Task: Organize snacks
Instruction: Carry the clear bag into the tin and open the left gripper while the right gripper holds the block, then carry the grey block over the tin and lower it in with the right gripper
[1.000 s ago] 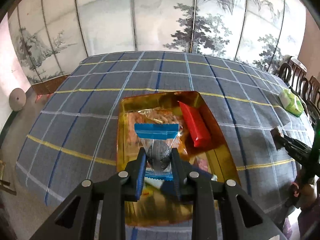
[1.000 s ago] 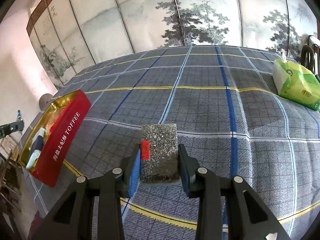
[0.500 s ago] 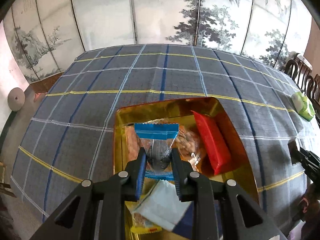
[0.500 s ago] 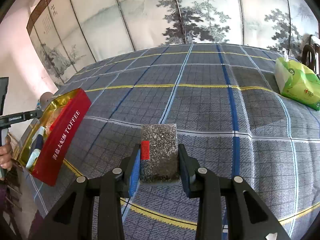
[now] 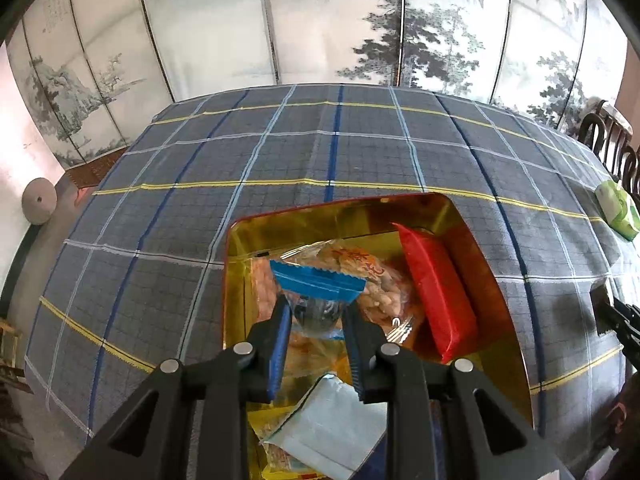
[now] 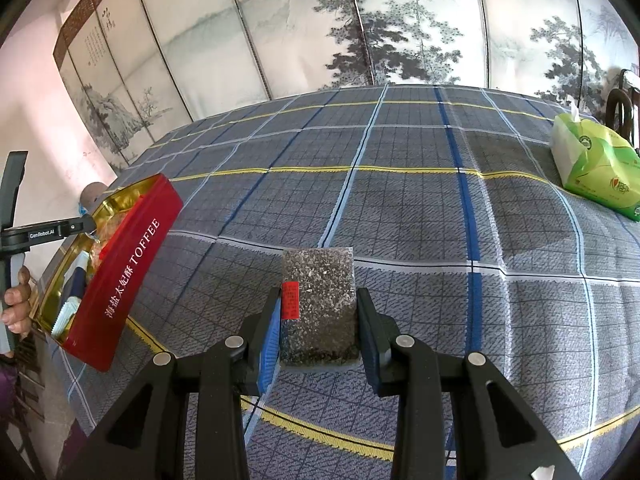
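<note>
My left gripper is shut on a clear snack packet with a blue top edge, low over the open gold-lined tin. Inside the tin lie a red packet, a bag of peanuts and a pale blue-white packet. My right gripper is shut on a dark speckled packet with a red label, over the checked tablecloth. From the right wrist view the tin's red side marked TOFFEE sits far left, with the left gripper's body above it.
A green tissue pack rests at the table's far right, also in the left wrist view. A person's hand holds the left gripper's handle. Painted screen panels stand behind the table. Dark wooden chairs line the right side.
The left gripper has come forward and lower over the tin with the blue-edged packet, which now tilts a little. The right gripper and its speckled packet have kept still.
</note>
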`<state>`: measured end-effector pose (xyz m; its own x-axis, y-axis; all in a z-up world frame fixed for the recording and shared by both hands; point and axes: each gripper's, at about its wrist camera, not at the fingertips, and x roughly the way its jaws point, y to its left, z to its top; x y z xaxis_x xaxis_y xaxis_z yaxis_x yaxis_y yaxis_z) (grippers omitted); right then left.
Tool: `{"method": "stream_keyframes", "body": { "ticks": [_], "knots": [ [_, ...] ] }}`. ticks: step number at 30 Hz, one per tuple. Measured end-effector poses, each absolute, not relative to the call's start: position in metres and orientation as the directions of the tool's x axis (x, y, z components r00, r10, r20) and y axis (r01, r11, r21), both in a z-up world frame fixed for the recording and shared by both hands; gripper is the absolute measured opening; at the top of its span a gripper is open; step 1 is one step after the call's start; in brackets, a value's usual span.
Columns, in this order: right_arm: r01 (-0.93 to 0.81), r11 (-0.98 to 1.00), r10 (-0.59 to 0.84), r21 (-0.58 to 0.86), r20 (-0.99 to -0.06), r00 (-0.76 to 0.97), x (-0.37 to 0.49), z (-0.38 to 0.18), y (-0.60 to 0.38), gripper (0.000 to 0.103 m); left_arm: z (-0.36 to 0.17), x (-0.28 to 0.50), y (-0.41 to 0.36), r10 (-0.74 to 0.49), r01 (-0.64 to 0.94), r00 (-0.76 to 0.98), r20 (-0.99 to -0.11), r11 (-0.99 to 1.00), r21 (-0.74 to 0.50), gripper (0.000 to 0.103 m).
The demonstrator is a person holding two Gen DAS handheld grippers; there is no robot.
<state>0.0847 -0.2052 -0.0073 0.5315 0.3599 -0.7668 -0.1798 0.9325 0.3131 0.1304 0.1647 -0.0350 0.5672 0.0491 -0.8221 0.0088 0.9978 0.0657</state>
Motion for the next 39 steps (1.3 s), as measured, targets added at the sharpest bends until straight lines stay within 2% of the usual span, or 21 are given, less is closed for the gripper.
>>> {"method": "stream_keyframes", "body": {
  "ticks": [4,6,10,25,30,39],
  "knots": [
    [-0.179,0.933,0.359,0.313,-0.767,0.532,0.085,-0.007,-0.205,0.032,-0.034,0.130,0.165,0.070,-0.004,0.571,-0.818,0.997,0.083,0.044],
    [-0.179,0.933,0.359,0.313,-0.767,0.531,0.085,-0.007,-0.205,0.032,-0.032,0.128,0.164,0.087,-0.010,0.578,-0.811,0.995,0.099,0.045],
    [-0.179,0.933,0.359,0.313,-0.767,0.532,0.085,-0.007,-0.205,0.032,-0.027,0.125,0.162,0.098,-0.021,0.587,-0.804,0.994,0.106,0.054],
    [-0.189,0.934,0.357,0.302,-0.774,0.524,0.081,-0.009,-0.200,0.032,-0.001,0.067,0.149,0.128,-0.078,0.618,-0.776,0.992,0.102,0.058],
    [-0.190,0.917,0.397,0.350,-0.760,0.515,0.072,-0.003,-0.195,0.032,0.004,0.050,0.144,0.133,-0.078,0.627,-0.767,0.991,0.108,0.058],
    [-0.300,0.874,0.485,0.382,-0.709,0.512,0.054,0.034,-0.154,0.032,0.004,0.034,0.146,0.136,-0.090,0.630,-0.765,0.991,0.103,0.058]
  ]
}}
